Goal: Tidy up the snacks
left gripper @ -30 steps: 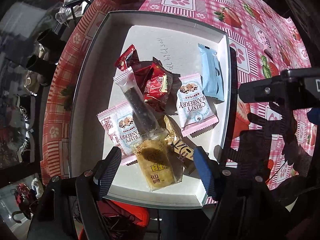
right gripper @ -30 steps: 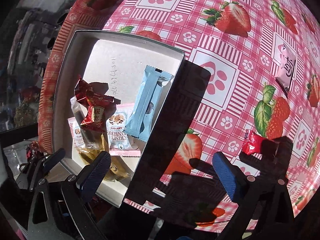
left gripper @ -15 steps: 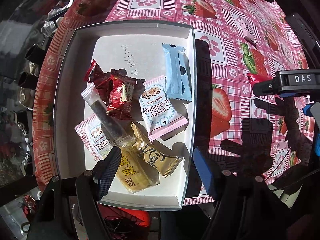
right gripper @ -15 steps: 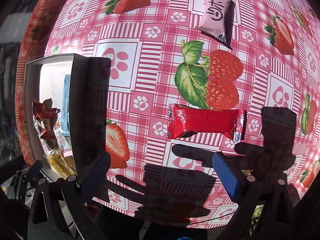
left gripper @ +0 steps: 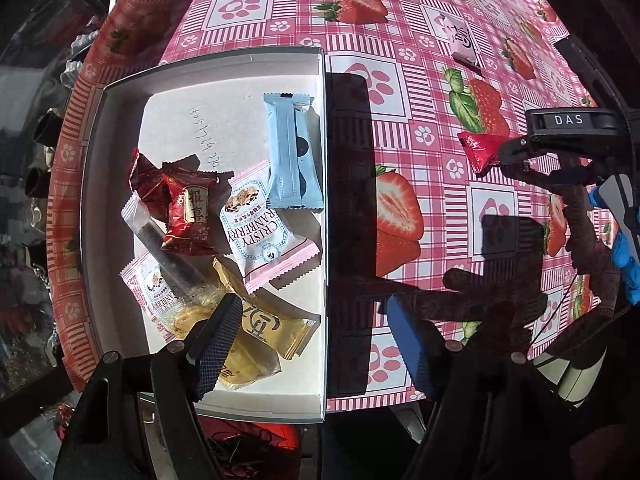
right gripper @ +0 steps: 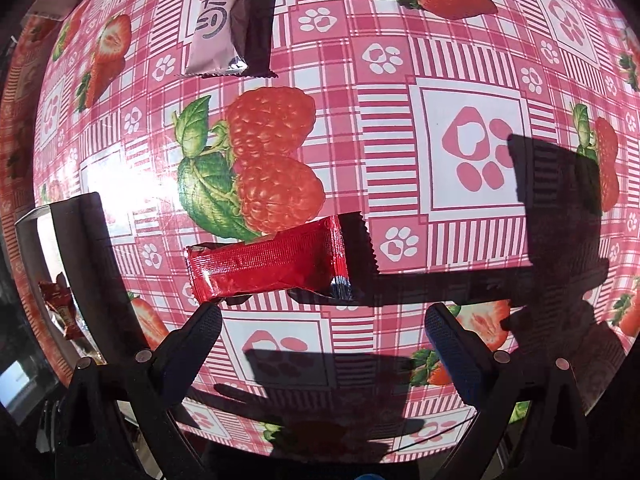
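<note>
right gripper (right gripper: pixel 322 332), jaws spread and holding nothing, above a red snack bar (right gripper: pixel 266 266) lying on the strawberry tablecloth (right gripper: pixel 460 80); a pink packet (right gripper: pixel 218 20) lies farther off. left gripper (left gripper: pixel 312 340), likewise released, over the white tray (left gripper: pixel 120 160) of assorted snacks.
</note>
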A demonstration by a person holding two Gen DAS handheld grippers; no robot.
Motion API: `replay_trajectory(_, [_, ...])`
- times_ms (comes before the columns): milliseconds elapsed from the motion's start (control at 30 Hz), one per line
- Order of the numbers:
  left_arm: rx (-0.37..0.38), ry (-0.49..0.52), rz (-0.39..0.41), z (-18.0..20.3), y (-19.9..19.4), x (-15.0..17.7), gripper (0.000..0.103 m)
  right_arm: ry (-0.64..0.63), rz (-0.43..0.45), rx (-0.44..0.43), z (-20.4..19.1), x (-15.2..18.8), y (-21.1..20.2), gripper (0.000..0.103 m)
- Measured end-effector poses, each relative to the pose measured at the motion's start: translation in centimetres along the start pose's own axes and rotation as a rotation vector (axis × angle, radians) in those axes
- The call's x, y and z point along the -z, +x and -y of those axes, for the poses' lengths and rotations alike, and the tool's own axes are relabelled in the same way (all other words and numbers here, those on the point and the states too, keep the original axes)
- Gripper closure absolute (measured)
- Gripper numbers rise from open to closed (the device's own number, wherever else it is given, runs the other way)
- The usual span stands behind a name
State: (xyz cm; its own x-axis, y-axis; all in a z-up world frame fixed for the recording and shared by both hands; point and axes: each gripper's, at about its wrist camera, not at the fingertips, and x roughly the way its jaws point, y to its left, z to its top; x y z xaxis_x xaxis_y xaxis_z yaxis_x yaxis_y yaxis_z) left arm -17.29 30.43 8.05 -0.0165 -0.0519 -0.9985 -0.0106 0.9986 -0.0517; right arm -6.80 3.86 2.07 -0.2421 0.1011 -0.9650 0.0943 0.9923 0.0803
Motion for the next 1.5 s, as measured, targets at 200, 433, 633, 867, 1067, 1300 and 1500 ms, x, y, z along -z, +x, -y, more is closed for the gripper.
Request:
replay_trajectory(200, [-0.007, 0.009, -0.014, 1.3, -0.1, -1.4, 0.025, 0.009, 0.051, -0.032, -2.2, -2.6, -1.4, 0.001])
replay_trajectory(433, [-0.014, 0.028, -0.019, 3.4, -0.4, -3.1, 0.025, -0.029, 0.018, 0.035, -3.4, -4.5, 0.2, 0.001])
replay_trajectory(633, [0.002, 0.056, -0.013, 5.4, -0.8, -5.9, 0.025, -0.099, 0.024, 0.099, -1.4, -3.6, 0.2, 0.001])
replay_trajectory(867, [0.009, 0.124, 0.041, 9.9, -2.1, -12.9, 0.025, -0.048, 0.041, 0.126, 5.3, -2.3, -0.5, 0.001])
replay_trajectory(1067, [0.03, 0.134, 0.062, 11.1, 0.1, -16.5, 0.025, -0.026, 0.103, 0.056, 8.5, -2.1, -2.4, 0.001])
replay_trajectory(1300, [0.047, 0.103, 0.049, 13.6, 2.7, -21.1, 0.025, -0.269, 0.155, 0.1, 3.8, -3.3, -3.8, 0.001])
replay_trajectory(1500, [0.042, 0.086, 0.068, 15.5, 4.7, -24.1, 0.025, -0.315, 0.157, 0.12, 3.6, -3.6, -2.3, 0.001])
